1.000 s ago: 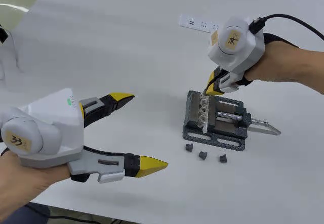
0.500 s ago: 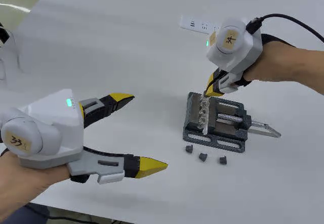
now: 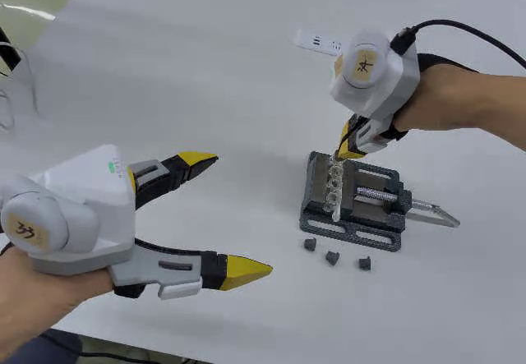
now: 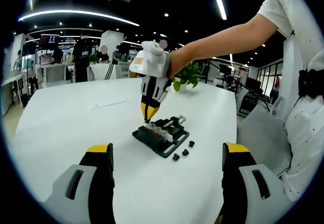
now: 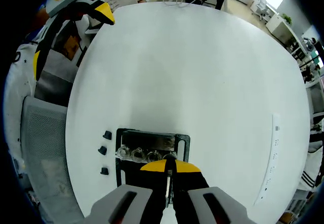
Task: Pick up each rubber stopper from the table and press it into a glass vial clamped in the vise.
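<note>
At the near left, the left gripper (image 3: 237, 213) hovers over bare table (image 3: 205, 68) with its jaws spread wide and nothing between them, well apart from the work. Right of centre sits the vise (image 3: 374, 204), clamping a row of vials (image 3: 334, 185). Three stoppers (image 3: 332, 257) lie loose on the table just in front of it. Above the far end of the row, the right gripper (image 3: 345, 152) points down with its jaws pressed together, tips at the end vial. I cannot tell whether a stopper is pinched there. In the right gripper view the other vials look open, so most of the job appears to be ahead: at least three stoppers to fit.
</note>
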Action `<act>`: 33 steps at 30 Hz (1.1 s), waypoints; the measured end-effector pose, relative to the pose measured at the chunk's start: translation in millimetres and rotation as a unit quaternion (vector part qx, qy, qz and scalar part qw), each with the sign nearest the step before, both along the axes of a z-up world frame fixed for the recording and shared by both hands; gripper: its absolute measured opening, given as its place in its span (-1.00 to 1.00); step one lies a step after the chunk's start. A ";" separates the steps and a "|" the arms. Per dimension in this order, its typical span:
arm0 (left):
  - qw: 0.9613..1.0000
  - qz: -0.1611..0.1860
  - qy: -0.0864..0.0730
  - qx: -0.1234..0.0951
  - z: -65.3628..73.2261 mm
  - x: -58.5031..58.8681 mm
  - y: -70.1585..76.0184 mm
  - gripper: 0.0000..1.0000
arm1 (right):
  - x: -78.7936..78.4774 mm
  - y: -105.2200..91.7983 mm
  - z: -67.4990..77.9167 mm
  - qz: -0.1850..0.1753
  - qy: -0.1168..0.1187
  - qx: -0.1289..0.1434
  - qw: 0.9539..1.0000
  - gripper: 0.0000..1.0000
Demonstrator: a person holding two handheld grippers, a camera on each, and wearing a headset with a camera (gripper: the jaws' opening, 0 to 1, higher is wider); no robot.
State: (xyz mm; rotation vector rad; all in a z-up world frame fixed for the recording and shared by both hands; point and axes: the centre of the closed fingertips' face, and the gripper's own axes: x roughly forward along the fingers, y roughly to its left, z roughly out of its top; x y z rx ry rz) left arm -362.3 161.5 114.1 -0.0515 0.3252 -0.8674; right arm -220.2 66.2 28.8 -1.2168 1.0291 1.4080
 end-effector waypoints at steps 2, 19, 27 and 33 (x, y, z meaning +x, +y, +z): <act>1.000 0.000 -0.001 0.001 0.1 0.2 0.3 0.75 | 0.8 0.1 -0.5 -0.003 0.001 0.000 1.000 -1.00; 1.000 0.002 -0.001 0.000 2.2 1.0 -0.5 0.74 | 3.3 -1.4 -2.4 0.006 -0.006 -0.016 1.000 -1.00; 1.000 0.003 -0.002 0.002 1.2 0.4 1.5 0.74 | 2.7 -0.8 -3.5 0.000 -0.007 0.002 1.000 -1.00; 1.000 0.001 -0.005 0.004 1.6 0.4 0.0 0.75 | -0.1 0.0 -3.2 -0.004 -0.014 0.020 1.000 -1.00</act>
